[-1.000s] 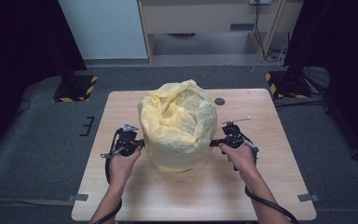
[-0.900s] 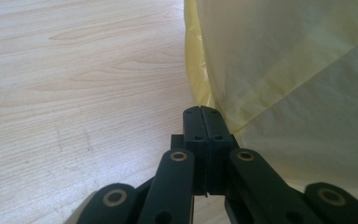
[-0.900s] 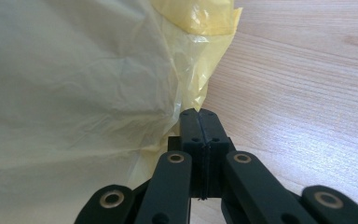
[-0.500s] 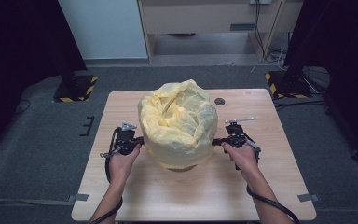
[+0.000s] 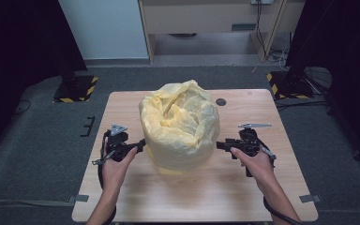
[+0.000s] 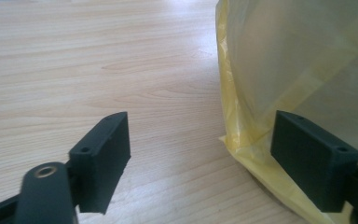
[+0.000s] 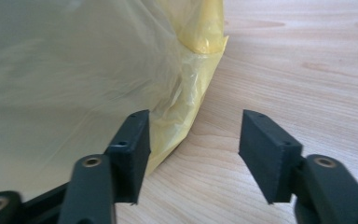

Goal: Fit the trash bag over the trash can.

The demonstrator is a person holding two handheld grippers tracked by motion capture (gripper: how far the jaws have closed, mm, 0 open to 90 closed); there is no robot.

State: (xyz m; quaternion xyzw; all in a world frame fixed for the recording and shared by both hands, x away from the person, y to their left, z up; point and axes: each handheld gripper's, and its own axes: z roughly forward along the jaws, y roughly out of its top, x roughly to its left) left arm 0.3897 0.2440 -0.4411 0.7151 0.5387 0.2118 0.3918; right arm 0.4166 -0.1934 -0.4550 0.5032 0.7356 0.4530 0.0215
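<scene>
- The left gripper [image 5: 140, 144] has its fingers [image 6: 103, 161] released, having just been opening; nothing sits between them, though one pad stands just beside the yellow plastic bag [image 5: 180, 126].
- The right gripper [image 5: 221, 145] is likewise released, its fingers [image 7: 269, 153] having just been opening, with bare wood between them and one pad against the bag's lower fold.
- The bag lies inward from both grippers, between them, about equally near each; it stands upright, its long axis vertical and its crumpled mouth open upward.
- It sits mid-surface, slightly toward the far edge, on the wooden surface [image 5: 281, 197].
- The film is thin, translucent and wrinkled, stretched smooth over a rounded body inside, which I judge to be a bin; its hem bunches loosely at the base.
- The wood is pale, matte and finely grained.
- A small dark round hole [image 5: 221, 101] lies near the far edge.
</scene>
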